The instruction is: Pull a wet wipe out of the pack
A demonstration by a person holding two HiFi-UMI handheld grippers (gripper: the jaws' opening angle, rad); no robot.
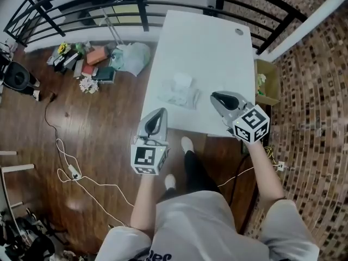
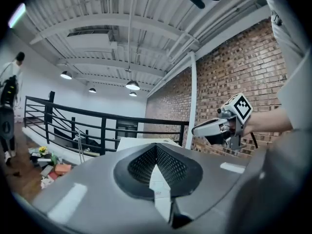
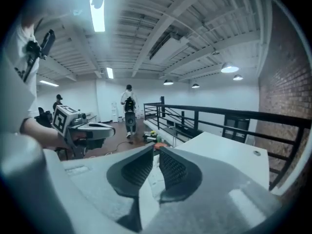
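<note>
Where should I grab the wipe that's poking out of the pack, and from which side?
Pinch the crumpled tuft of the wipe where it stands above the pack, coming from above. The pack lies flat on the table, so only that raised tuft looks free for jaws to close on.

We see a pale, soft wet wipe pack (image 1: pixel 179 98) lying flat on the near half of the white table (image 1: pixel 217 48), with a crumpled white wipe (image 1: pixel 182 80) at its far end.

The left gripper (image 2: pixel 156 152) has its jaws pressed together on nothing, the white worktop (image 2: pixel 141 141) lies just ahead, and the right gripper (image 2: pixel 197 129) hovers off to its right.
</note>
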